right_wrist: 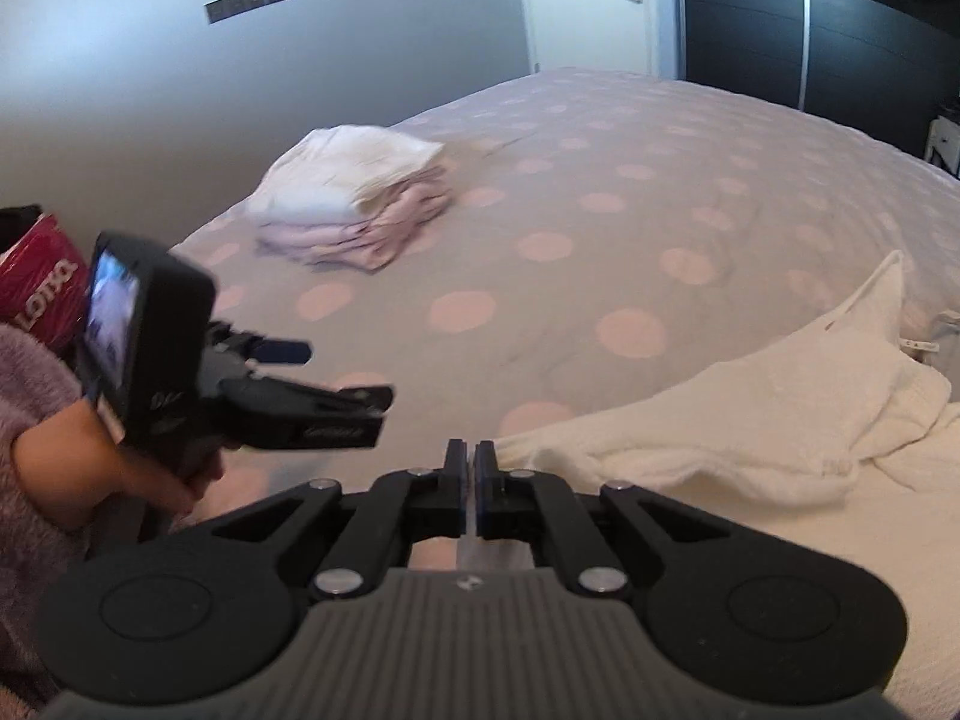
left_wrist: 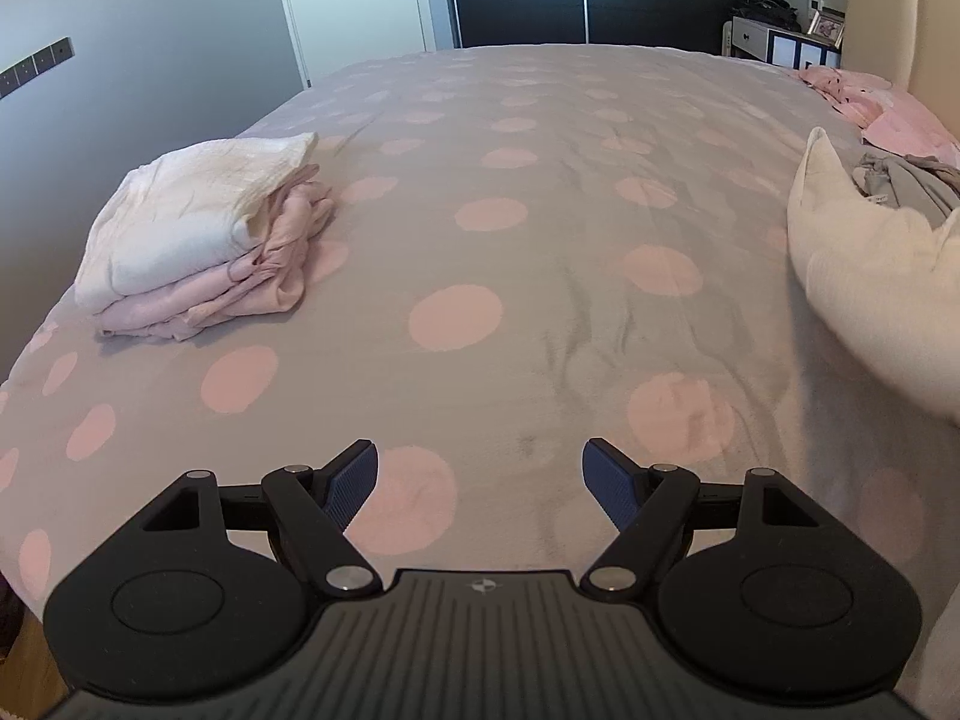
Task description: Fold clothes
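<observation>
**Cream knit at my right fingertips, folded stack far left**

Black and blue, my left gripper (left_wrist: 480,480) sits at the bottom of its own view with its jaws spread wide, nothing between them, only the grey bedspread (left_wrist: 540,312) with pink dots below. In the right wrist view my right gripper (right_wrist: 471,459) sits at bottom centre with its jaws pressed together; I cannot tell whether any cloth is caught between them. The cream knit garment (right_wrist: 750,420) lies crumpled just to the right of those tips, its near edge reaching them, and spreads toward the right edge of the frame. At middle left of that view my left hand (right_wrist: 180,480) grips its tool, a fuzzy mauve sleeve (right_wrist: 30,480) behind it. Farther up and left on the bed rests the folded stack (left_wrist: 198,240), white piece on top, pale pink ones beneath. At the right edge, a grey garment (left_wrist: 900,186) lies behind the cream one, and pink clothes (left_wrist: 870,102) lie beyond, near the headboard (left_wrist: 888,18).
</observation>
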A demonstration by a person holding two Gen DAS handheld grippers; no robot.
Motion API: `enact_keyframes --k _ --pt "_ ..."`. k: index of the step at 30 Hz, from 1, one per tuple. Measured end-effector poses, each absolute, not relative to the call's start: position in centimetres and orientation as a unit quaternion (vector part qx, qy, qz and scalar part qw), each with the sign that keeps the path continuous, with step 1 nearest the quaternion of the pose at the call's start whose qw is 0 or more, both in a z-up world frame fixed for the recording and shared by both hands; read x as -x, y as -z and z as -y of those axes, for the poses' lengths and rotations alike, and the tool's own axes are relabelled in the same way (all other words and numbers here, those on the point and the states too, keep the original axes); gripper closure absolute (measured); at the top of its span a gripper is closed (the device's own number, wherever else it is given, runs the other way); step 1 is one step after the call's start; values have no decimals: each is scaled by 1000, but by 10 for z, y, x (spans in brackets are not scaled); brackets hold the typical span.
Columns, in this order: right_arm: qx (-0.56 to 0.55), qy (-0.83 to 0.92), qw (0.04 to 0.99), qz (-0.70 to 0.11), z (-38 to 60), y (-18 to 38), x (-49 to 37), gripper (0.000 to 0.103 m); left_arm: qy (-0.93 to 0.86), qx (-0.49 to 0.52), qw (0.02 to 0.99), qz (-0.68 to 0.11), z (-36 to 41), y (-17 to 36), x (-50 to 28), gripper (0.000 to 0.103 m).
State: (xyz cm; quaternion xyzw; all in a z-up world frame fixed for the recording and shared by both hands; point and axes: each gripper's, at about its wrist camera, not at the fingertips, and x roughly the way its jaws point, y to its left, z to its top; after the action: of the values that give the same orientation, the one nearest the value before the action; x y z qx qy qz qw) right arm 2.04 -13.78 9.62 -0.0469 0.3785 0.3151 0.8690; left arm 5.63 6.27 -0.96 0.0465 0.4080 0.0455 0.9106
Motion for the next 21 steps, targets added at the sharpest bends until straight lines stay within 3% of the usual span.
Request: enact_keyframes --k 8,16,18,20,21 --pt "55 -338 833 -435 104 -50 19 99 -38 -39 915 -400 -72 0 -46 28" --pt "50 -225 864 -449 182 -48 -5 95 59 -49 916 -394 -26 -1 -46 28" --pt "56 -200 869 -448 206 -51 -15 88 87 -56 915 -391 -7 -1 -50 28" --pt "67 -170 875 -448 230 -50 -31 74 117 -62 912 -389 15 -1 -56 28" --pt "72 -156 878 -447 243 -49 -39 73 131 -67 910 -387 27 0 -58 28"
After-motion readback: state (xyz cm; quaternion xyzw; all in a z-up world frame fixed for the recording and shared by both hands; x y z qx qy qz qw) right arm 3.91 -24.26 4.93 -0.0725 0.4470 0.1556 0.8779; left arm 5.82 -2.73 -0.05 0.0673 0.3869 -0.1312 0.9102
